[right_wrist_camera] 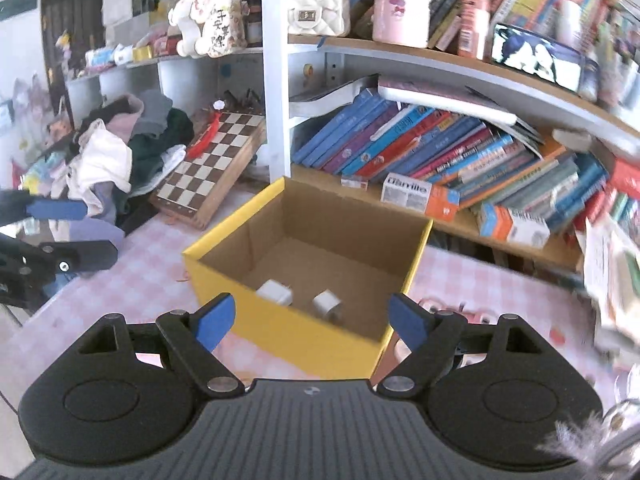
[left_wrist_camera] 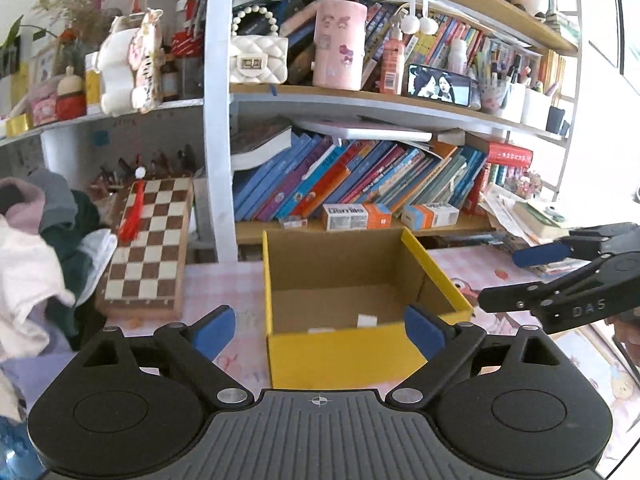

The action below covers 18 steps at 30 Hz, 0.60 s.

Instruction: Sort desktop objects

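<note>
The left gripper (left_wrist_camera: 318,330) is seen with its jaws spread wide and nothing between the blue pads (left_wrist_camera: 214,330). The right gripper (right_wrist_camera: 308,320) is likewise released and empty; it also appears at the right edge of the left wrist view, jaws apart.

Directly ahead of and below both tools stands the yellow box (left_wrist_camera: 340,354), an open cardboard carton on the pink checked tabletop (right_wrist_camera: 152,248). From the left gripper the box is met square-on, its near wall just beyond the pads. From the right gripper it is met corner-on, turned diagonally, the near corner lying between the pads. Neither tool is judged clearly nearer; each hangs just short of the near rim.

Two small white blocks (right_wrist_camera: 276,292) lie on the box floor near the front wall, close together but apart. They are judged to be items already sorted. In the left wrist view only a white sliver of one shows above the near wall.

No further loose desktop item is identified on the tabletop. A chessboard case (left_wrist_camera: 148,248) leans at the left, beside a heap of clothing (right_wrist_camera: 108,160); a stack of papers (right_wrist_camera: 608,272) at the right is blurred and cut off by the frame edge. The tabletop nearest the person is hidden behind both gripper bodies, so the next item cannot be located.
</note>
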Available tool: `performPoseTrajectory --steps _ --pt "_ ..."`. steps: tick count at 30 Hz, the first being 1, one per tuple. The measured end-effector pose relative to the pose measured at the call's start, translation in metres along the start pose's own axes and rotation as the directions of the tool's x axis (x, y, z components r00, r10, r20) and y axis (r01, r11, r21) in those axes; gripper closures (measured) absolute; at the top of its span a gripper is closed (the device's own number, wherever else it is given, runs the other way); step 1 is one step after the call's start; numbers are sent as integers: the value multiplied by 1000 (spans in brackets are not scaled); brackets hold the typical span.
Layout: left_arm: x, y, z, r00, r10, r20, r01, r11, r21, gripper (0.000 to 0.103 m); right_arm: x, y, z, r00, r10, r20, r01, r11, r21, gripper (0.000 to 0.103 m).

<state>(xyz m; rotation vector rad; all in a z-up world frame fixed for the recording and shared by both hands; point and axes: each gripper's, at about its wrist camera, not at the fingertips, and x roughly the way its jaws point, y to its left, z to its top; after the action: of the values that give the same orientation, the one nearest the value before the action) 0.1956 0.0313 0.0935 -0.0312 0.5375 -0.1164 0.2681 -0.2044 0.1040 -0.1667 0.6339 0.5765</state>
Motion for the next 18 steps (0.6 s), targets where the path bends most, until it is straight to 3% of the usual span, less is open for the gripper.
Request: performPoseTrajectory --steps 13,18 --pt "-43 2 -52 999 -26 -45 27 1000 11 8 -43 46 -61 996 -84 12 81 984 160 19" --pt "-49 6 -75 996 -24 -84 24 1000 -4 8 -48 71 -86 991 -137 8 136 986 93 19"
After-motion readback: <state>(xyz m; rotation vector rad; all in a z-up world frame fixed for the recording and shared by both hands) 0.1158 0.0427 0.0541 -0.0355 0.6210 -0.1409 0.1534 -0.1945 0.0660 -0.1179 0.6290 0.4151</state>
